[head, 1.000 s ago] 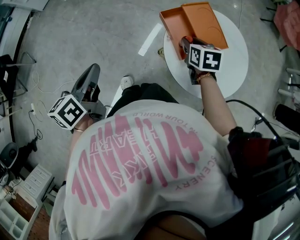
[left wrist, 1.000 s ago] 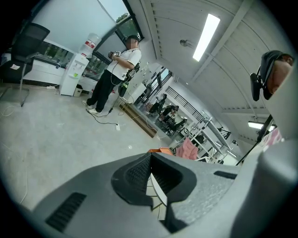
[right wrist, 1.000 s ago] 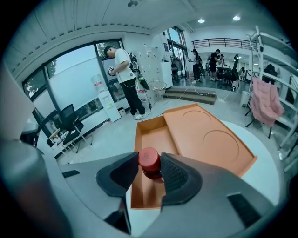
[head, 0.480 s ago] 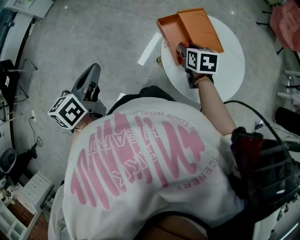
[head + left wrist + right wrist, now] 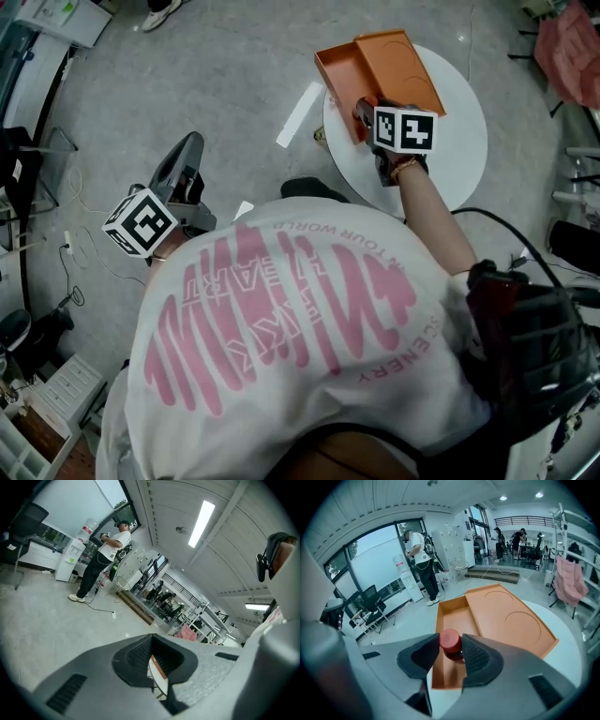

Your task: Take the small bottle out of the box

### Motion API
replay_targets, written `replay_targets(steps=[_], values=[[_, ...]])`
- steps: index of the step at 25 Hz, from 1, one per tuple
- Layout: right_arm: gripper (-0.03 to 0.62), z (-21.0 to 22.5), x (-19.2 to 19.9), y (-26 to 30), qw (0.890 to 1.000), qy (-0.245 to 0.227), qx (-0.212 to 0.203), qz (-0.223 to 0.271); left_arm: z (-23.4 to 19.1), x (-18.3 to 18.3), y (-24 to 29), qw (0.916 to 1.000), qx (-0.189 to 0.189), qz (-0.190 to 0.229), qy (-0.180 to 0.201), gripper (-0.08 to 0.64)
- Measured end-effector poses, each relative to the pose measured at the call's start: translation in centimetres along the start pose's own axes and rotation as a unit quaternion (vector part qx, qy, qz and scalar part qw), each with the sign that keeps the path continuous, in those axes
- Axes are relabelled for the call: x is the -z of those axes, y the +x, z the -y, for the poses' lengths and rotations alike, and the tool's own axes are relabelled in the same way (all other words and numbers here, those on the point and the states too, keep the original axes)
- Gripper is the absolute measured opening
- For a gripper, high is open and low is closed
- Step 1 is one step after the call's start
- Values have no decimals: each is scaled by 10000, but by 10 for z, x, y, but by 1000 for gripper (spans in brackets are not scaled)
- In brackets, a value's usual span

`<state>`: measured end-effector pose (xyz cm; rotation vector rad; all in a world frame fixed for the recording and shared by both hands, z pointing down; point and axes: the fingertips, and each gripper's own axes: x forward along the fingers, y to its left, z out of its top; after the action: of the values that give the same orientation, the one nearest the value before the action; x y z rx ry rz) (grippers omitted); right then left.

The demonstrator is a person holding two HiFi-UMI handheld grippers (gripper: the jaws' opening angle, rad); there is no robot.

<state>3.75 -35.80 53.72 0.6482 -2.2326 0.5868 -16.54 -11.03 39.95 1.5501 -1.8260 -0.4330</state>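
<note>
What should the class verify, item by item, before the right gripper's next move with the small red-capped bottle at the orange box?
1. Right gripper is closed on the small red-capped bottle: ok, both pads are against it.
2. Bottle is clear of the orange cardboard box: cannot tell. It sits over the near end of the open tray, and its base is hidden.
3. Flat orange lid is out of the lifting path: ok, it lies open beside the tray.
4. Bare set-down space on the round white table: ok.
5. Left gripper is out of the way: ok, it is shut, empty and off to the side over the floor.
</note>
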Motion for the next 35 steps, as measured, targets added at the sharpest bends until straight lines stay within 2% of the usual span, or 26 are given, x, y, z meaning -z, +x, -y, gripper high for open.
replay_targets(steps=[14, 26, 35], values=[[150, 3, 4, -4, 9998, -23, 165, 84, -4, 2, 2, 9999, 84, -64, 28, 8], [150, 5, -2, -10, 9991, 64, 330, 267, -15, 2, 0, 9999, 59, -108, -96, 8], [150, -1, -16, -18, 9985, 83, 224, 489, -16, -6, 4, 9998, 141, 1, -141, 8]])
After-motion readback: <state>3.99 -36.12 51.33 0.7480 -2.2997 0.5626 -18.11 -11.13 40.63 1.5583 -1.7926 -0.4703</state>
